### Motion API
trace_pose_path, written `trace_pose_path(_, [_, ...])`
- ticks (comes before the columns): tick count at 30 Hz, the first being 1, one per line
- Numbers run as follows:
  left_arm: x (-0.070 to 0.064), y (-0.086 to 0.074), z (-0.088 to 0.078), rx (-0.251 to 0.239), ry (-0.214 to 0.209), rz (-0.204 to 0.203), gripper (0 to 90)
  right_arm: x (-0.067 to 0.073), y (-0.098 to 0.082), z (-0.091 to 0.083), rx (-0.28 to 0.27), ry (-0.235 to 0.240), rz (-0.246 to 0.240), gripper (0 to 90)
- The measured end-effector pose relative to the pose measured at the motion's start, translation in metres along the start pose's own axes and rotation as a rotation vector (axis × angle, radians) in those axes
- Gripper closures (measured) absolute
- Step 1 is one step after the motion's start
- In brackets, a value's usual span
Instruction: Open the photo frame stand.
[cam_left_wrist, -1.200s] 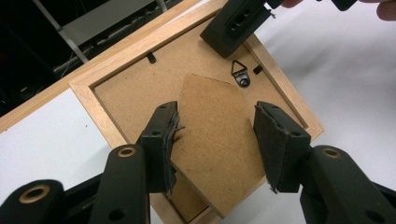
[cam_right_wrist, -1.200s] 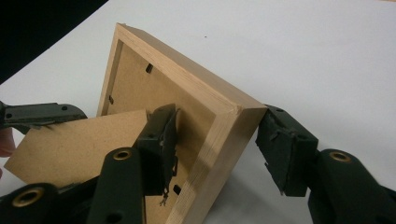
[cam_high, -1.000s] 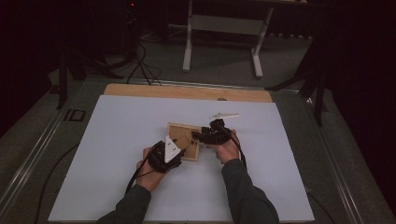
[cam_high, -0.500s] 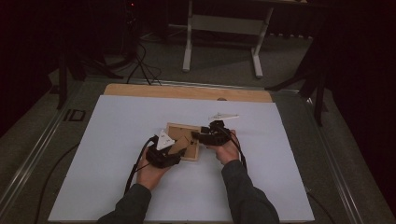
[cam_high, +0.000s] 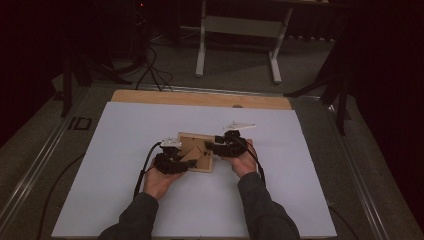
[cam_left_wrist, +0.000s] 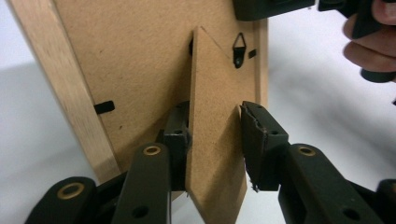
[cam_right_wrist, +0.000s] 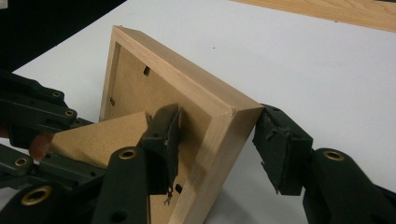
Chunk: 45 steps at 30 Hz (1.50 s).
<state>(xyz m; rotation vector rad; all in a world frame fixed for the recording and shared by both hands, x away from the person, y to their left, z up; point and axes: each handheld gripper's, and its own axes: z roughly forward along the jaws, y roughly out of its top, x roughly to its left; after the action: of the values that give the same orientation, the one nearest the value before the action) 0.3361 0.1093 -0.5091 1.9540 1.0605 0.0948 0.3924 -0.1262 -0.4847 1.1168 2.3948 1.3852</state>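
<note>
A wooden picture frame (cam_high: 196, 145) lies back-up on the white tabletop (cam_high: 125, 140). Its brown fold-out stand (cam_left_wrist: 217, 93) is raised off the backing board (cam_left_wrist: 130, 70). My left gripper (cam_left_wrist: 217, 123) has just been closing, and its pads now sit against the two edges of the stand. A small black hanging hook (cam_left_wrist: 239, 46) sits beside the stand's hinge. My right gripper (cam_right_wrist: 219, 126) straddles the frame (cam_right_wrist: 187, 79) at a corner, one pad inside the rail, the other on the outer corner. The left gripper (cam_right_wrist: 42, 121) and stand (cam_right_wrist: 102, 135) lie behind it.
A bare wooden strip (cam_high: 200, 98) runs along the table's far edge. Beyond it stand white table legs (cam_high: 202, 45) and floor cables (cam_high: 150, 65) in a dark room. The person's right hand (cam_left_wrist: 373, 46) is close to the frame. White surface stretches to both sides.
The left gripper has slid right along the frame's near edge, turned, and closed its jaws onto the raised stand. The right gripper and the frame have stayed put.
</note>
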Motion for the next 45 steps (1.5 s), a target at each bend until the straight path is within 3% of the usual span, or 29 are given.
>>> trace_pose_path(6, [-0.003, -0.001, -0.002, -0.006, 0.004, 0.038, 66.6, 0.0, -0.001, 0.001, 0.008, 0.011, 0.005, 49.9])
trace_pose_path(11, [-0.003, -0.003, -0.003, -0.017, -0.002, 0.037, 67.1, 0.004, -0.003, 0.008, 0.038, 0.025, -0.005, 46.1])
trace_pose_path(14, [-0.003, -0.002, -0.005, -0.034, -0.039, 0.02, 68.8, 0.006, -0.003, 0.008, 0.034, 0.015, -0.016, 46.4])
trace_pose_path(19, [-0.004, -0.001, -0.004, -0.033, -0.025, 0.035, 71.0, 0.007, -0.002, 0.005, 0.024, 0.007, -0.031, 48.3])
trace_pose_path(21, [-0.003, -0.001, -0.003, -0.041, -0.035, 0.044, 72.4, 0.01, -0.001, 0.001, 0.008, -0.017, -0.075, 49.0])
trace_pose_path(25, [-0.003, -0.001, -0.002, -0.044, -0.038, 0.046, 73.1, 0.011, -0.001, -0.002, 0.0, -0.038, -0.108, 51.8])
trace_pose_path(34, [-0.002, 0.003, 0.005, -0.062, -0.043, 0.07, 77.1, 0.01, -0.002, -0.009, -0.033, -0.084, -0.146, 52.3])
trace_pose_path(45, [-0.004, 0.002, 0.014, -0.083, 0.002, 0.114, 77.3, 0.011, -0.005, -0.014, -0.057, -0.138, -0.195, 53.1])
